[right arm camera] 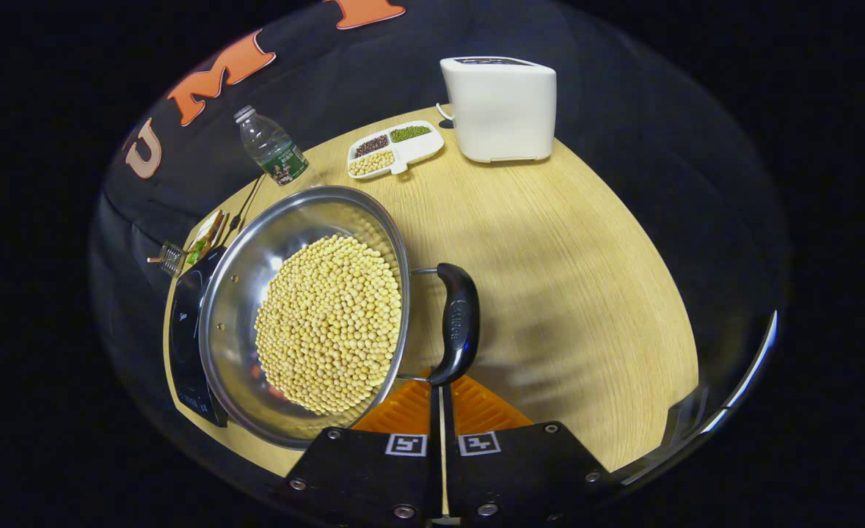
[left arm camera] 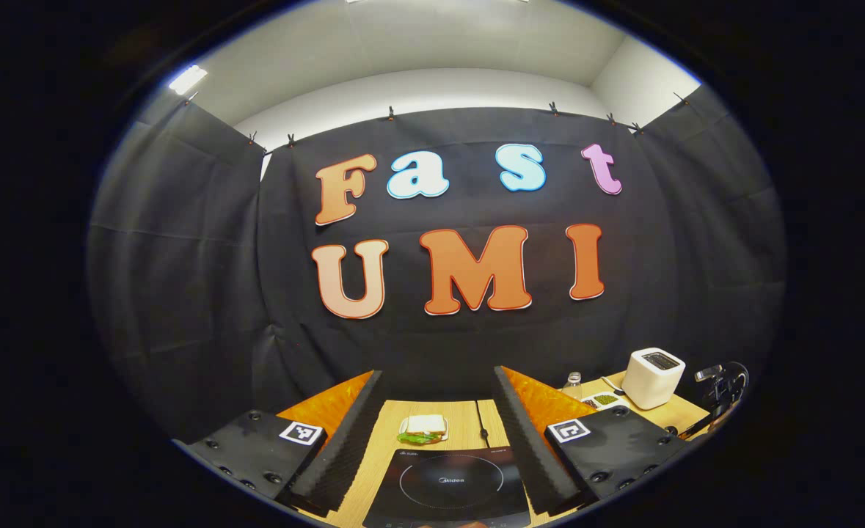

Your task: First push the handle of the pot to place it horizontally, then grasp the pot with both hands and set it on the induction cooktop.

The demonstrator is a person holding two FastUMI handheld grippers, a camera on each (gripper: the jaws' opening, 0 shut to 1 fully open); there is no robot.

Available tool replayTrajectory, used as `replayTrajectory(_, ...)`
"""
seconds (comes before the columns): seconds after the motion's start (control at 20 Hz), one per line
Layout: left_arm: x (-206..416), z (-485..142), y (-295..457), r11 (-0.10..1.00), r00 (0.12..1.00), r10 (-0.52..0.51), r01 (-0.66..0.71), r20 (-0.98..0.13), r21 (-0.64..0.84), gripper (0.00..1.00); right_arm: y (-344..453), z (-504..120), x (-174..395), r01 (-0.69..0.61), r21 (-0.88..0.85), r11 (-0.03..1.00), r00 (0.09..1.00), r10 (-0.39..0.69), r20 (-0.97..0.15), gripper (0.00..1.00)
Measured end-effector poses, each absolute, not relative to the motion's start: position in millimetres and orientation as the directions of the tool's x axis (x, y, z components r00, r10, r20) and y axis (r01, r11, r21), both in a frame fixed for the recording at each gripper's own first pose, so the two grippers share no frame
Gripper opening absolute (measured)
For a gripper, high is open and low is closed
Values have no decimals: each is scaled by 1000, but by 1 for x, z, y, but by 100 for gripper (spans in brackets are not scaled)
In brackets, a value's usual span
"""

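Observation:
A steel pot (right arm camera: 241,293) full of soybeans (right arm camera: 329,323) stands on the wooden table (right arm camera: 564,279) in the right gripper view. Its left side overlaps the black induction cooktop (right arm camera: 183,345). The pot's black side handle (right arm camera: 460,323) stands upright in the picture. My right gripper (right arm camera: 441,400) is shut, its fingertips touching the handle's lower end. In the left gripper view my left gripper (left arm camera: 438,374) is open with nothing between its fingers, held just above the cooktop (left arm camera: 450,480).
A white toaster (right arm camera: 502,110) and a divided tray of beans (right arm camera: 395,149) stand at the table's far side, with a water bottle (right arm camera: 271,150) to their left. A sandwich (left arm camera: 423,427) lies behind the cooktop. The table's right half is bare wood.

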State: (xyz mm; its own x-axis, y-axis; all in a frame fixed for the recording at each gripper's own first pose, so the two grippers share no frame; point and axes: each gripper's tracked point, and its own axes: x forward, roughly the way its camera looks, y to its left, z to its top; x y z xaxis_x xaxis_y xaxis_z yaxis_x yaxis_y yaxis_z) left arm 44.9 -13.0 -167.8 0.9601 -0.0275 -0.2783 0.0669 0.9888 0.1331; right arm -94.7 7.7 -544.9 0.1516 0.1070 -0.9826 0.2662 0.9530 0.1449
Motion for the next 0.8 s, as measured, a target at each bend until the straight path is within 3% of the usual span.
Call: replayTrajectory(0.8,49,-268,-64,984,881,-116,164,-459,67,99,-15,-556,-41,268,88,959,243,21,-970,2)
